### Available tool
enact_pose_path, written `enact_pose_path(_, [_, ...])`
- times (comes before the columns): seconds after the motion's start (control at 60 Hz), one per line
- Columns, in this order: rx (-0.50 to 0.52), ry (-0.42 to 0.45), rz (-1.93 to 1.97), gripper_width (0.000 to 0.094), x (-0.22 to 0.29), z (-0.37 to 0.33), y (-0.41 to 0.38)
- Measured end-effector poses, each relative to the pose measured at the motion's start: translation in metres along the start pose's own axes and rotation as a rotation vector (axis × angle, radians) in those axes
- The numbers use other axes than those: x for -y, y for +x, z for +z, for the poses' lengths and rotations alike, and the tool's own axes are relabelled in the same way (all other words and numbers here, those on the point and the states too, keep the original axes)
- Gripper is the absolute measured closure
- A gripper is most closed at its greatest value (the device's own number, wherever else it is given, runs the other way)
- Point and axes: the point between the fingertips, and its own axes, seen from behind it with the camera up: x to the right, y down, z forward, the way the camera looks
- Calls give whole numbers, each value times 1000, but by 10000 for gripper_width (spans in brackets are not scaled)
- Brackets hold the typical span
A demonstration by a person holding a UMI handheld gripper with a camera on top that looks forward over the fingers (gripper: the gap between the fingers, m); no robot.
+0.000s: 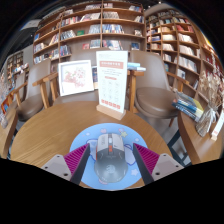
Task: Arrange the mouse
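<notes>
1. The mouse (pixel 110 152), grey and silver with a darker middle strip, is sitting between the two fingers of the gripper (pixel 111 161), its body running lengthwise away from the camera.
2. It is lying over a round light-blue mat (pixel 112 135), which is resting on the round wooden worktop (pixel 50 125).
3. The jaws are standing at a narrow width, with the pink pads (pixel 78 157) pressing in against the mouse's two flanks, so the jaws are holding the mouse.
4. The gripper is pointing forward and tilting slightly downward toward the worktop, with its fingers sitting low over the near part of the mat; the hand carrying it is not showing.
5. Beyond the mat, on the far side of the worktop, a tall white sign (pixel 112 86) with orange print is standing upright, and a framed picture (pixel 76 77) is leaning just beside it.
6. Wooden chairs (pixel 157 98) are standing around the worktop.
7. Behind everything, wooden bookshelves (pixel 100 25) full of books are lining the walls.
8. More books (pixel 207 113) are lying stacked off to the right, well apart from the mouse.
</notes>
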Motion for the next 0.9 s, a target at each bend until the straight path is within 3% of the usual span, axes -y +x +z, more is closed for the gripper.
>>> enact_pose_path(0.033, [-18, 7, 1, 115, 3, -6, 3])
enact_pose_path(0.367, [-64, 116, 41, 92, 0, -183, -11])
enact_pose_path(0.633, [-84, 147, 12, 83, -59, -315, -29])
enact_pose_path(0.9, [-57, 152, -9, 81, -103, -377, -35])
